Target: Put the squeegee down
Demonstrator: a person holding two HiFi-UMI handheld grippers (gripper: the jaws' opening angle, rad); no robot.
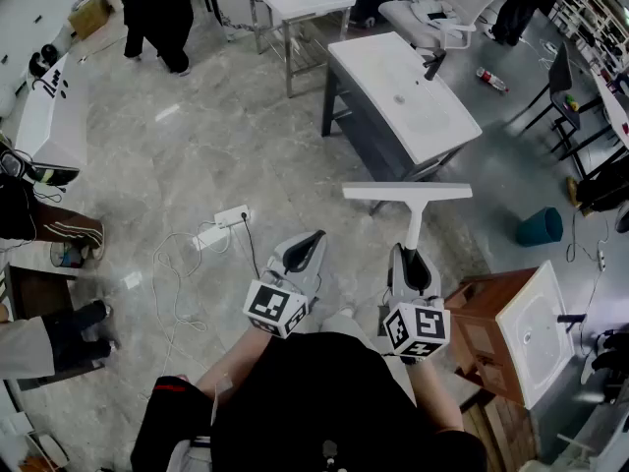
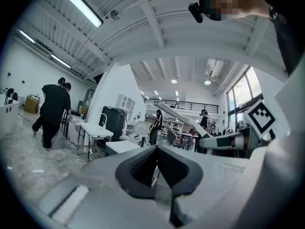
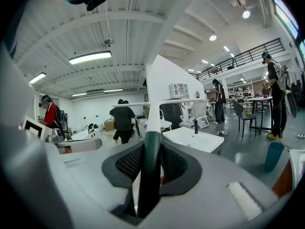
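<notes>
The right gripper (image 1: 413, 256) clamps the dark green handle of the white T-shaped plastic squeegee (image 1: 408, 193), held upright in the air. The left gripper (image 1: 309, 240) is closed and empty. Step: carrying. Next move: probably reach the white basin-top table (image 1: 393, 96), lower, release.

There are two tools, the left tool (image 1: 311, 238) and the right tool (image 1: 412, 254). There is one squeegee (image 1: 408, 193). Two white washbasins sit on cabinets, one dark-based (image 1: 403, 96) and one wood-based (image 1: 531, 327). There is also one teal bin (image 1: 539, 226), one white office chair (image 1: 437, 8), one power strip (image 1: 231, 216) and one bottle (image 1: 491, 79).
</notes>
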